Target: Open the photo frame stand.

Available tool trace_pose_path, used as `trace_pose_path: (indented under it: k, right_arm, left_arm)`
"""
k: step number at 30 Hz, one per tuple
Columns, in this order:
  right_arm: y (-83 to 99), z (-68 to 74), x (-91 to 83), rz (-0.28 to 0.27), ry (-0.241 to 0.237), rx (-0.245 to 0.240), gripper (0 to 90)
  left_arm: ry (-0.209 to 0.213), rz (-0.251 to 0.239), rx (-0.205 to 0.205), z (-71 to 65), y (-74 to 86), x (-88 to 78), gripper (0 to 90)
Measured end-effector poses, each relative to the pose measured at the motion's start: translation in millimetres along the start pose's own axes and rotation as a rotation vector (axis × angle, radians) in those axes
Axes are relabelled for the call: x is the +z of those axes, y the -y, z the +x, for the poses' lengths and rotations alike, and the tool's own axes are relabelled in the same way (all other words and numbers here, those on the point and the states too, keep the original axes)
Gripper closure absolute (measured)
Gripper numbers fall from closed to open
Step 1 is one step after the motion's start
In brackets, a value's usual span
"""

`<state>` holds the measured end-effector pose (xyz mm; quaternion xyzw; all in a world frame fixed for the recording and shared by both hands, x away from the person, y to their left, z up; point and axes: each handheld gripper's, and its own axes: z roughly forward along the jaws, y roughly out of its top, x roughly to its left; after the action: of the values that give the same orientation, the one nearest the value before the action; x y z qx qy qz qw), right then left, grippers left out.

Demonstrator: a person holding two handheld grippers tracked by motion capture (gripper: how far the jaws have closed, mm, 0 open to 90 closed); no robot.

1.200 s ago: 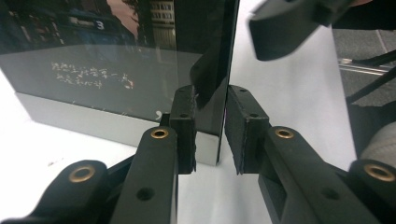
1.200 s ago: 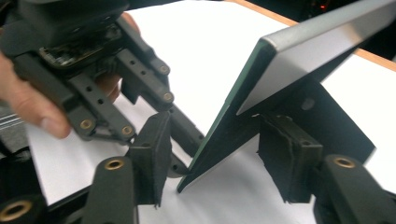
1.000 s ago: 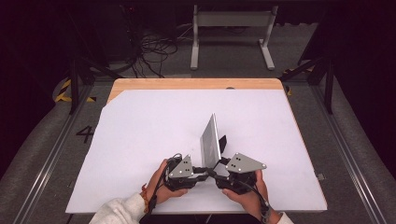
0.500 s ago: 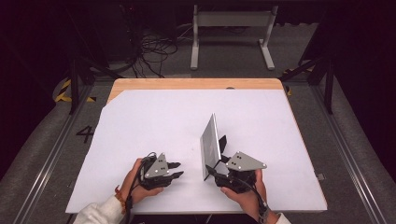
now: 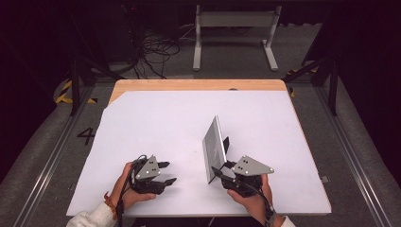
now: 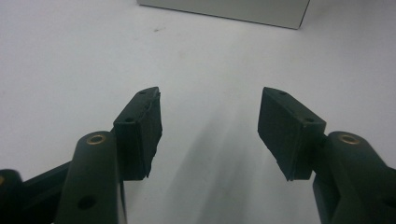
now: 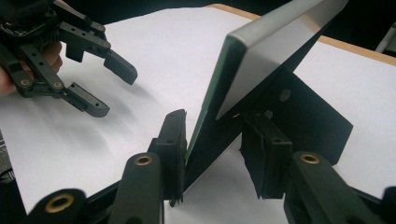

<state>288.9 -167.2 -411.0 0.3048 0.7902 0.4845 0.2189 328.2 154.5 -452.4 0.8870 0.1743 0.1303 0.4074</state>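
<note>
So the thing being worked here is a flat grey panel (image 5: pixel 215 149) standing nearly upright on its edge, propped by a black stand (image 7: pixel 303 112) behind it, on the right half of the white table (image 5: pixel 156 118). Its long edge runs away from the person, roughly front to back. The right gripper (image 5: pixel 221 174) is right at the near bottom corner: in the right gripper view one jaw sits against the panel's face and the other on the stand side, closed in around the corner, though I can't tell for sure that both pads are actually pressing. The jaws have just been closing. The left gripper (image 5: pixel 168 172) has just been opening, jaws spread with nothing between them, and it sits off to the panel's left, well apart. Right hand is clearly the nearer one, so I'd guess any tilt or lift comes from there
</note>
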Motion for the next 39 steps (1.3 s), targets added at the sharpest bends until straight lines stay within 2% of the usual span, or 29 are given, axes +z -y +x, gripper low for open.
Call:
trace_pose_path:
  k: [5, 7, 8, 9, 13, 16, 22, 23, 32, 39]
  right_arm:
    - [0.9, -1.1, -2.2, 0.003, -0.001, -0.009, 62.8]
    - [3.5, -1.9, -4.5, -0.003, -0.004, 0.007, 62.7]
    - [4.5, -1.7, -4.3, 0.0, -0.005, 0.015, 61.2]
    - [5.6, -0.1, -2.1, 0.01, 0.008, 0.022, 54.8]
    - [7.3, 1.5, 3.0, 0.028, 0.008, 0.018, 52.2]
    - [8.1, 0.1, 6.8, 0.023, 0.008, 0.041, 51.6]
    - [9.2, -3.8, 11.1, 0.013, -0.019, 0.071, 55.2]
    - [9.0, -3.9, 11.4, 0.016, -0.025, 0.068, 61.0]
    - [9.9, -9.3, 9.8, 0.021, -0.054, 0.067, 63.6]
    - [10.5, -17.7, 7.6, 0.028, -0.065, 0.066, 67.6]
  left_arm:
    - [-0.017, -0.009, -0.023, 3.7, -1.6, 1.8, 35.9]
    - [-0.024, -0.01, -0.029, 3.7, -2.0, 2.2, 34.4]
    - [-0.024, -0.011, -0.028, 3.9, -2.1, 2.6, 34.2]
    - [-0.029, -0.008, -0.03, 3.9, -2.6, 4.0, 32.0]
    - [-0.027, -0.016, -0.031, 3.5, -4.3, 5.3, 31.8]
    - [-0.025, -0.015, -0.031, 3.7, -5.3, 7.1, 31.7]
    - [-0.02, -0.021, -0.053, 7.5, -7.5, 12.5, 28.3]
    - [-0.017, -0.026, -0.054, 8.7, -8.5, 13.8, 28.0]
    - [-0.01, -0.04, -0.058, 12.5, -13.3, 18.3, 24.3]
    - [-0.026, -0.04, -0.057, 13.3, -14.4, 19.2, 23.8]
